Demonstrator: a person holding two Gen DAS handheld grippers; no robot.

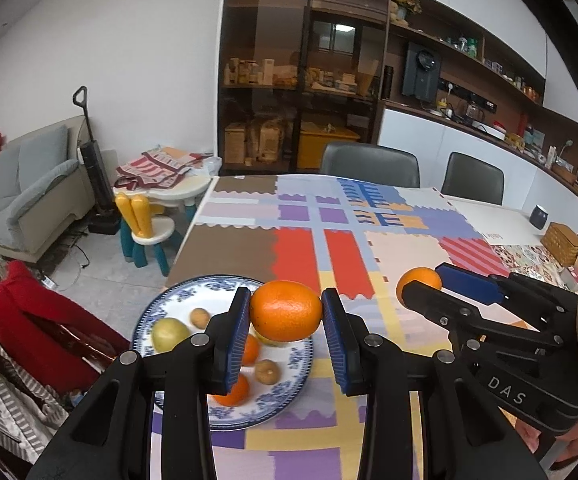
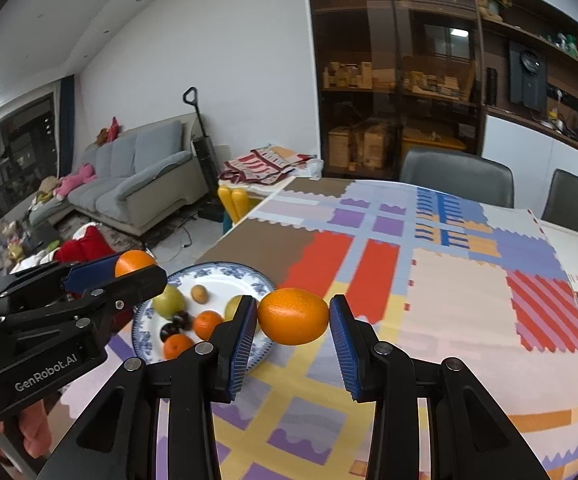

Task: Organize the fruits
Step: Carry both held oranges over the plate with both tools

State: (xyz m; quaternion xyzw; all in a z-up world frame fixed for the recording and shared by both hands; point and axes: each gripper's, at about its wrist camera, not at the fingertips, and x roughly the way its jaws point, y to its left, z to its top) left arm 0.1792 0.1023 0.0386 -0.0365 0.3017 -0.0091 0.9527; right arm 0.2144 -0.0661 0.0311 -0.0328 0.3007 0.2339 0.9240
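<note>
The right tool (image 2: 293,336) holds an orange (image 2: 293,316) between its blue pads (image 2: 245,340), lifted above the tabletop (image 2: 449,300) with its patchwork cloth. At the left, the left tool (image 2: 129,276) grips a second orange (image 2: 133,262) above the near-left rim of a blue-and-white plate (image 2: 257,280). On the plate lie two green fruits, a small brown one, two dark ones and two small oranges (image 2: 191,334). Farther off stand two grey chairs (image 2: 457,176) and, at the far left, a grey sofa (image 2: 137,180).
</note>
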